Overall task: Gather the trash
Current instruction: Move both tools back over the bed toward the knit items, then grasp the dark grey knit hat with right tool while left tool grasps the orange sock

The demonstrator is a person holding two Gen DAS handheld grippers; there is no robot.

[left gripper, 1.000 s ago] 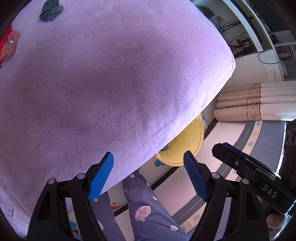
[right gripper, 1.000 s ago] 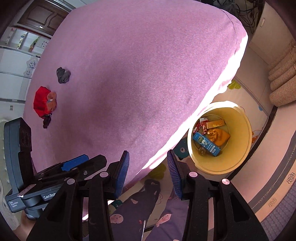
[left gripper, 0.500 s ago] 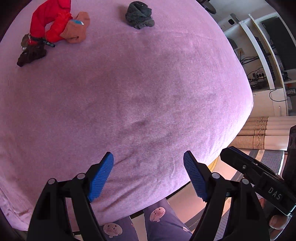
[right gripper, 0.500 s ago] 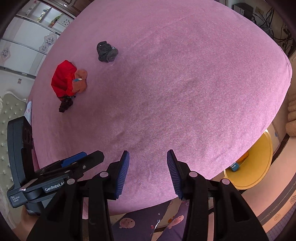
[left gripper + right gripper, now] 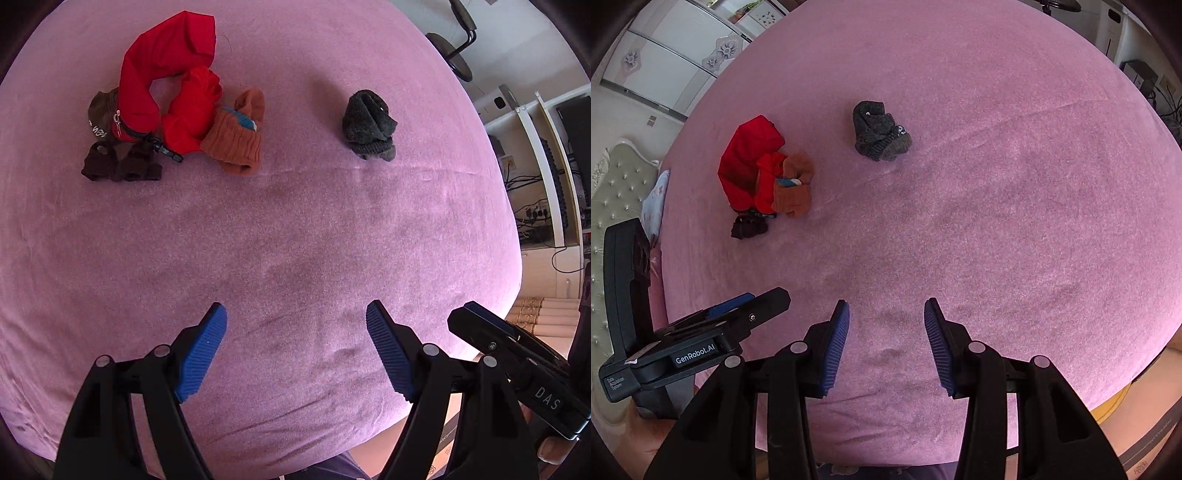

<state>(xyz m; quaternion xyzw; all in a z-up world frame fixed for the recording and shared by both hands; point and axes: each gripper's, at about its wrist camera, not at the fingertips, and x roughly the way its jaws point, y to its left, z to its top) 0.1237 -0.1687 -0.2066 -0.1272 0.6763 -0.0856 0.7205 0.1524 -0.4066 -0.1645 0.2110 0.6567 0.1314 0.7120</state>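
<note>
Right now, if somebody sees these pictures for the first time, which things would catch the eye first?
The red garment on the far left of the pink bedspread, with an orange knit piece against it. The dark grey bundle lies alone to its right.

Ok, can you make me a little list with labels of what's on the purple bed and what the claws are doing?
surface: purple bed
red cloth: lying bunched up
orange knit sock: touching the red cloth
dark brown item: beside the red cloth
grey knit bundle: lying apart, alone
left claw: open, empty, above bed
right claw: open, empty, above bed
</note>
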